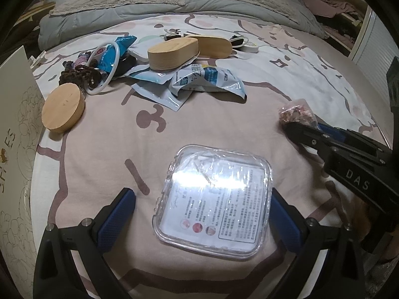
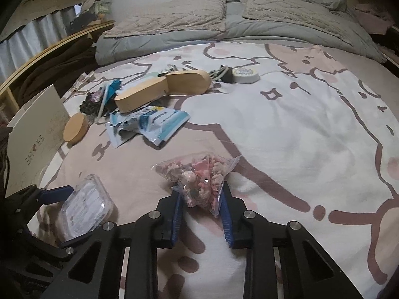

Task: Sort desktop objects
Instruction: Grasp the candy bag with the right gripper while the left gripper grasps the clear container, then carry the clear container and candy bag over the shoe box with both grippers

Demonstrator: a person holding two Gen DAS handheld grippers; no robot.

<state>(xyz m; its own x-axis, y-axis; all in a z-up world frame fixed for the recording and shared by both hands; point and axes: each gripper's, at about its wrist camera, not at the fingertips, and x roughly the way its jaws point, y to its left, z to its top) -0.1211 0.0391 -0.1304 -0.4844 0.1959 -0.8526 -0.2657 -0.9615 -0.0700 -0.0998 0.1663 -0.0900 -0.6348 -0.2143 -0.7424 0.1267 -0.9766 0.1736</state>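
A clear square plastic box (image 1: 214, 199) with a printed label lies flat on the pink patterned sheet (image 1: 154, 149). My left gripper (image 1: 200, 194) straddles it, open: the right pad (image 1: 284, 221) is at the box's edge and the left pad (image 1: 117, 214) stands off it. A small clear bag of pink and white bits (image 2: 199, 172) rests on the sheet to the right. My right gripper (image 2: 200, 186) is shut on the bag's near end, both blue pads pressing its sides. The left wrist view shows that bag (image 1: 295, 112) at the right gripper's tip (image 1: 294, 127).
A clutter pile lies farther back: two oval wooden boxes (image 1: 172, 52), a round wooden lid (image 1: 62, 107), blue-white pouches (image 1: 199, 79), dark hair ties (image 1: 79, 72), a white ring, a white round tin (image 2: 245, 74). A white shoe box (image 1: 15, 149) stands at left. Pillows and a grey quilt (image 2: 224, 27) lie behind.
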